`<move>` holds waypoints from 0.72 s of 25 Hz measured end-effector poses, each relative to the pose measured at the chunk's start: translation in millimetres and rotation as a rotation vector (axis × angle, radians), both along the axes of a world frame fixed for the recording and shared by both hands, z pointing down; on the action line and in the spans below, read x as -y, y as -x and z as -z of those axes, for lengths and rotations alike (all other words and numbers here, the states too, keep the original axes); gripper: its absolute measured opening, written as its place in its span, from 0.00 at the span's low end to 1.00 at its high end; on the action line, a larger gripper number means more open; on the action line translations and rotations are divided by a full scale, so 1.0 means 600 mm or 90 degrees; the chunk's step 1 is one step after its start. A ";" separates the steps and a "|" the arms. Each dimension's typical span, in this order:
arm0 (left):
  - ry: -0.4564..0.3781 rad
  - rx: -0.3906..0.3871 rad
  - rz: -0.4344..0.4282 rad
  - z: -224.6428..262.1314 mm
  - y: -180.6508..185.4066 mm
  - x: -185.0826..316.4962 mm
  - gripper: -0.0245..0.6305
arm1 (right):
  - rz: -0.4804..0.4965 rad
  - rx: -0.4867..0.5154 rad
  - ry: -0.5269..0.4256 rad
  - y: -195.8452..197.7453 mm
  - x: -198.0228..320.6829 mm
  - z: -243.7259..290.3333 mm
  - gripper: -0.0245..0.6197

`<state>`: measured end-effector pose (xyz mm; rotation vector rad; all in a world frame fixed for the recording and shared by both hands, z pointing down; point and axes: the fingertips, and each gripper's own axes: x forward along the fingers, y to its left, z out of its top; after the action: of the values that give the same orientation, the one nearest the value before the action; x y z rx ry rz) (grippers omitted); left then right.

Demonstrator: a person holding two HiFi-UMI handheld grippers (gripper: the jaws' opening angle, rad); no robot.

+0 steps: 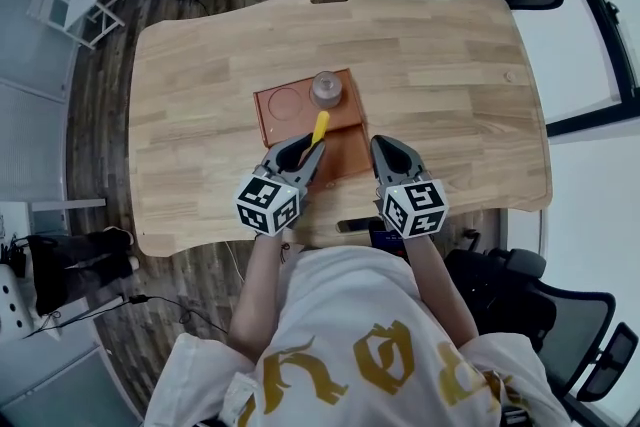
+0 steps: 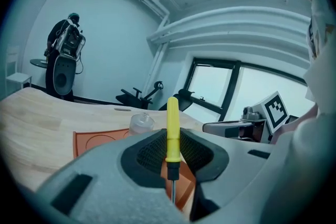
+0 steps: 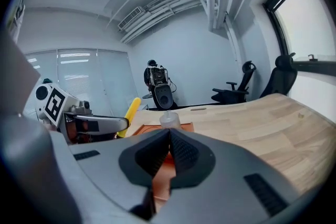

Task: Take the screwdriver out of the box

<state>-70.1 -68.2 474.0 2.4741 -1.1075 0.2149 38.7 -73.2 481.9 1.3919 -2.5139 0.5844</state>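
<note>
The left gripper (image 1: 308, 148) is closed on the screwdriver (image 1: 320, 127), its jaws pinching the lower end of the yellow handle near the black collar. In the left gripper view the screwdriver (image 2: 172, 134) stands upright in the frame: handle toward the top, thin metal shaft running down below the jaws. In the head view its long axis runs nearly up and down the frame, with the handle aimed at the top and slightly right, toward the clear container (image 1: 327, 88). It sits over the middle of the orange box (image 1: 264, 118), which lies at the centre of the wooden table (image 1: 200, 65). The right gripper (image 1: 386, 148) is at the box's lower right edge; the right gripper view shows its jaws pressed together with nothing between them.
</note>
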 end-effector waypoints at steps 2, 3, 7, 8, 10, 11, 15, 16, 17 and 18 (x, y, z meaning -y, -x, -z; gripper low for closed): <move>-0.006 -0.005 0.007 0.008 0.005 -0.001 0.15 | 0.002 -0.001 -0.008 0.003 -0.001 0.009 0.05; -0.009 -0.011 0.011 0.014 0.007 -0.002 0.15 | 0.005 -0.002 -0.013 0.005 -0.002 0.014 0.05; -0.024 -0.050 0.033 0.043 0.017 -0.004 0.15 | 0.013 -0.011 -0.034 0.009 -0.005 0.033 0.05; -0.027 -0.050 0.038 0.047 0.019 -0.005 0.15 | 0.013 -0.012 -0.037 0.008 -0.005 0.036 0.05; -0.035 -0.049 0.045 0.055 0.022 -0.006 0.15 | 0.013 -0.013 -0.042 0.004 -0.002 0.043 0.05; -0.038 -0.051 0.048 0.059 0.023 -0.008 0.15 | 0.013 -0.014 -0.045 0.003 0.001 0.048 0.05; -0.043 -0.051 0.045 0.058 0.020 -0.015 0.15 | 0.019 -0.009 -0.061 0.001 0.004 0.064 0.05; -0.043 -0.048 0.044 0.056 0.019 -0.017 0.15 | 0.022 -0.005 -0.064 0.002 0.001 0.065 0.05; -0.044 -0.047 0.043 0.056 0.019 -0.019 0.15 | 0.025 -0.003 -0.066 0.002 -0.002 0.066 0.05; -0.046 -0.047 0.043 0.057 0.019 -0.021 0.15 | 0.027 -0.003 -0.065 0.003 -0.005 0.065 0.05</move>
<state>-81.5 -55.4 440.0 2.4812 -1.1836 0.0643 37.2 -70.2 443.1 1.3680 -2.5964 0.4494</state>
